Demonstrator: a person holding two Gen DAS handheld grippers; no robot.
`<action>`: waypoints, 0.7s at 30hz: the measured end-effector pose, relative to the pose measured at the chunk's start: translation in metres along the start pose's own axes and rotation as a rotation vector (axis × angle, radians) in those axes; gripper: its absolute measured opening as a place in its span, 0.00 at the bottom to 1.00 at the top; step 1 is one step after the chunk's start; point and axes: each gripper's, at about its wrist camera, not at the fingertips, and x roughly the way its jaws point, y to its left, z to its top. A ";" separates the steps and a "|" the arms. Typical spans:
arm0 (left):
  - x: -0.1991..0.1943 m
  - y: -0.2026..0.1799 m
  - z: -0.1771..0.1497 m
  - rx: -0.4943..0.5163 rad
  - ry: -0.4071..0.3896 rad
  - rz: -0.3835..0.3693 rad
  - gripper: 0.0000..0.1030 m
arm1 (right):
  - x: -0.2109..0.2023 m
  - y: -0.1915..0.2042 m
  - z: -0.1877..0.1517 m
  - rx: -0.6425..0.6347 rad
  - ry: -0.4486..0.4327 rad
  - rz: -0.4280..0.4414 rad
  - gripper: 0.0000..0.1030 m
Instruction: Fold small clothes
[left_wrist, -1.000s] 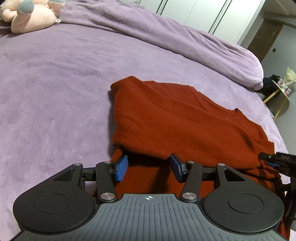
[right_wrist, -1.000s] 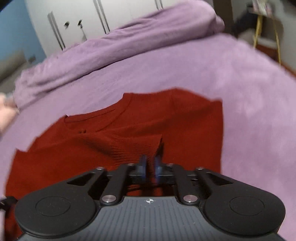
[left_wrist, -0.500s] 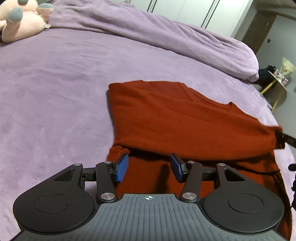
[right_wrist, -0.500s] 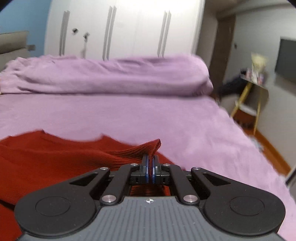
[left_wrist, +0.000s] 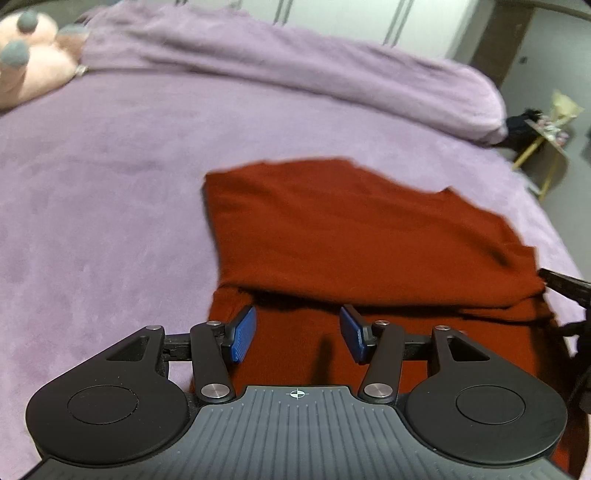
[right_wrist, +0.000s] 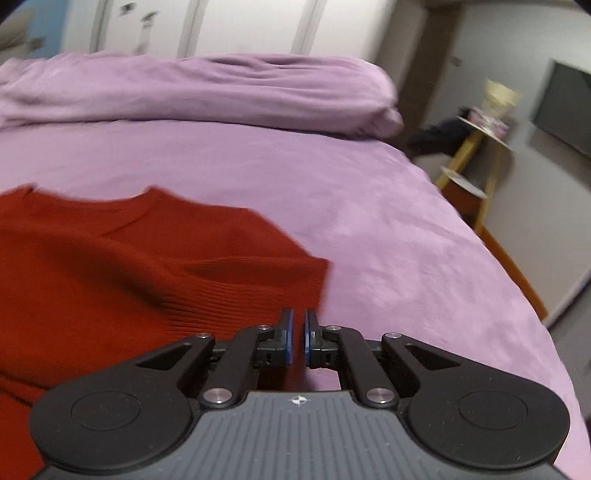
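since the earlier frame, right gripper (right_wrist: 297, 338) is releasing the sweater (left_wrist: 351, 236) hem, fingers nearly closed, empty; left gripper (left_wrist: 297, 334) is hovering wide open over the sweater. next: regrasping for another fold.

Red sweater (right_wrist: 110, 266) cut off at left edge, blurred.

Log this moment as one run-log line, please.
rust-red knitted sweater: partly folded on purple bedspread | left gripper: open, above sweater | right gripper: nearly closed at sweater's edge, grip unclear
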 end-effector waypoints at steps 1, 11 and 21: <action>-0.004 -0.003 0.002 0.010 -0.020 -0.003 0.59 | -0.005 -0.006 0.001 0.043 -0.009 0.012 0.06; 0.075 -0.051 0.028 0.089 -0.013 0.067 0.61 | -0.010 0.088 0.005 -0.130 -0.063 0.336 0.12; 0.123 -0.063 0.049 0.172 -0.040 0.151 0.77 | 0.040 0.075 0.014 -0.114 -0.069 0.197 0.12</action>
